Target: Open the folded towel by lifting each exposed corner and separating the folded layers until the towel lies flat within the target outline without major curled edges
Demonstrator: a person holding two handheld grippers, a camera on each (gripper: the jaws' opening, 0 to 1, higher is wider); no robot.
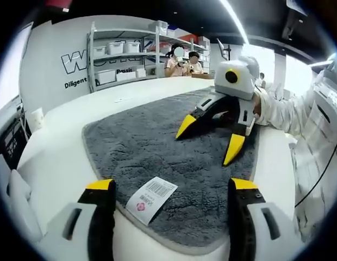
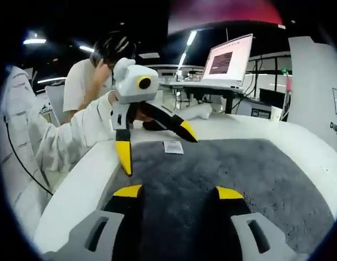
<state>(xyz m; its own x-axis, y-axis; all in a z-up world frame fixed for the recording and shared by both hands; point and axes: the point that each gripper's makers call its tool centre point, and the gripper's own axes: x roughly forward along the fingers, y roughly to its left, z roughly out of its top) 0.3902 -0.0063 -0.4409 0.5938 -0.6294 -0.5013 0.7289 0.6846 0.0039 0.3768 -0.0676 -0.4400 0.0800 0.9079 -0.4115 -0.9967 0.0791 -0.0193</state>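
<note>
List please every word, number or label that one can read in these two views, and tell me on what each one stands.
"W": large outlined letters on the white wall, the rest cut off by the shelving unit.
"Diligent": small line under them; again as "Dilige" in the right gripper view.
White tag on the grey towel: barcode and red logo, print too small to read.
Laptop screen: text blurred.

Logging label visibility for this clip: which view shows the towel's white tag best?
The left gripper view: the white tag lies close between that gripper's jaws at the grey towel's near edge, its barcode and a red mark visible. In the right gripper view the tag is a small distant patch at the towel's far edge, print unreadable.
</note>
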